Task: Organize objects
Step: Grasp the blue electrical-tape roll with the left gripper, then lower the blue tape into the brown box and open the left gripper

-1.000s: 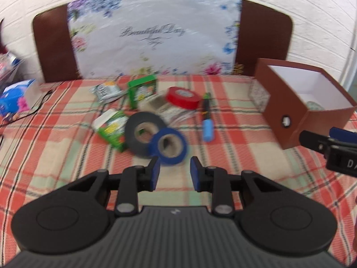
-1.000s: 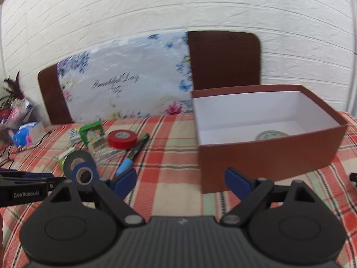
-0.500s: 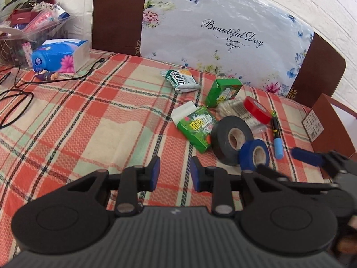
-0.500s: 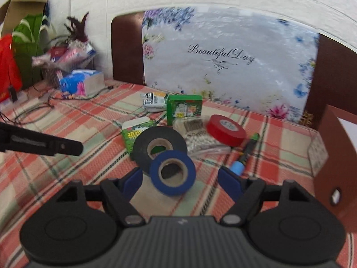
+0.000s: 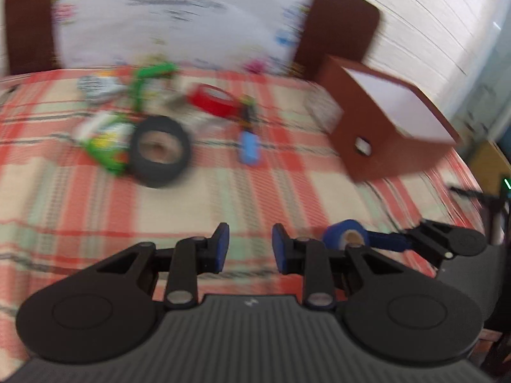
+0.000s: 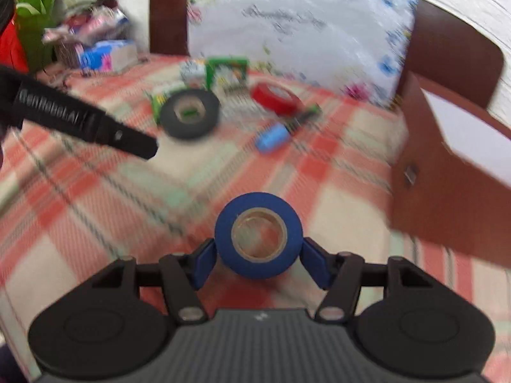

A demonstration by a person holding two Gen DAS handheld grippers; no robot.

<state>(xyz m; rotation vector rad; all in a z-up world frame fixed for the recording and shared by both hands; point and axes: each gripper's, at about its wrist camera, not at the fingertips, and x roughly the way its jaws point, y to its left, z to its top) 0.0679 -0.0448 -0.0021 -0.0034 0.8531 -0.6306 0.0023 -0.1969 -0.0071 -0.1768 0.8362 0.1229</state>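
Right gripper (image 6: 258, 260) clamps blue tape roll (image 6: 258, 234) by its sides, lifted off cloth, likely bound for brown box (image 6: 453, 188) at right. Left gripper (image 5: 250, 247) holds nothing, jaws narrowly parted, probably waiting. Black tape (image 6: 190, 113), red tape (image 6: 276, 97), marker (image 6: 281, 131) lie unsorted on table.

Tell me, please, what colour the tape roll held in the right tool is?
Blue, with a tan cardboard core; the round tape roll shows best in the right wrist view.
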